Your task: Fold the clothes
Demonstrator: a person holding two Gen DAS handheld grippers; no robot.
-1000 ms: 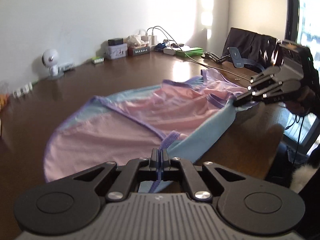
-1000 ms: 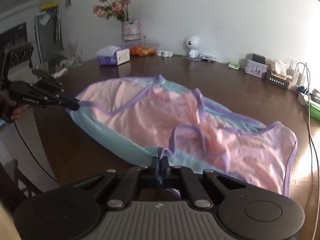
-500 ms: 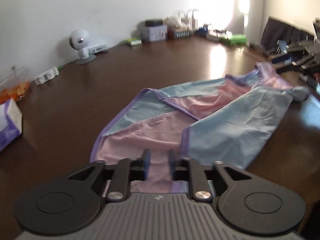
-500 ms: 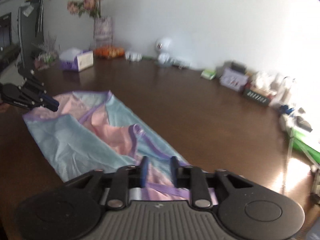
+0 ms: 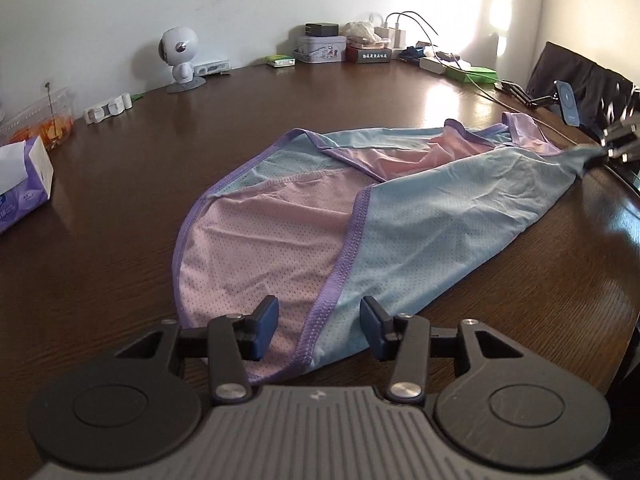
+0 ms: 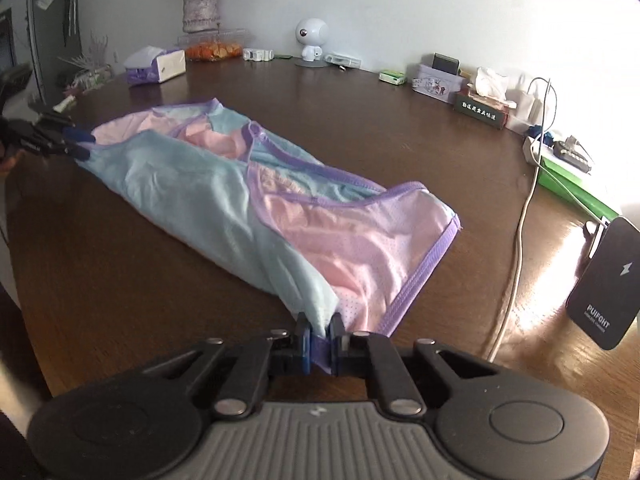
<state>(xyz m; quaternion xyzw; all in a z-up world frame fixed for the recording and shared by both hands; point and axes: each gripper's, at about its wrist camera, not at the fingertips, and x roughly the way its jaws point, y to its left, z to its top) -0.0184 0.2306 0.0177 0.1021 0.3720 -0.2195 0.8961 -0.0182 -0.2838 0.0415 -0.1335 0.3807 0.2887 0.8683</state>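
A pink and light-blue mesh garment (image 5: 400, 216) with purple trim lies folded lengthwise on the dark wooden table (image 5: 120, 280). My left gripper (image 5: 319, 330) is open just above its near end, with the purple hem lying between the blue pads (image 5: 266, 326). In the right wrist view the same gripper (image 6: 82, 145) shows at the garment's far end. My right gripper (image 6: 319, 342) is shut on the garment's (image 6: 224, 196) blue corner, and the cloth rises slightly into it. From the left wrist view it (image 5: 600, 152) appears at the far right, pinching that corner.
A tissue box (image 5: 24, 184) sits left, a white robot-shaped camera (image 5: 180, 54) and tins (image 5: 322, 48) along the wall. A white cable (image 6: 520, 220), a black charger stand (image 6: 604, 288) and a green pad (image 6: 572, 184) lie right of the garment. The table edge (image 5: 624, 208) curves near the right gripper.
Both grippers carried the hem across, folding the blue side over the pink. The left gripper opened and let go. The right gripper opened half a second ago and is now shut on the corner.
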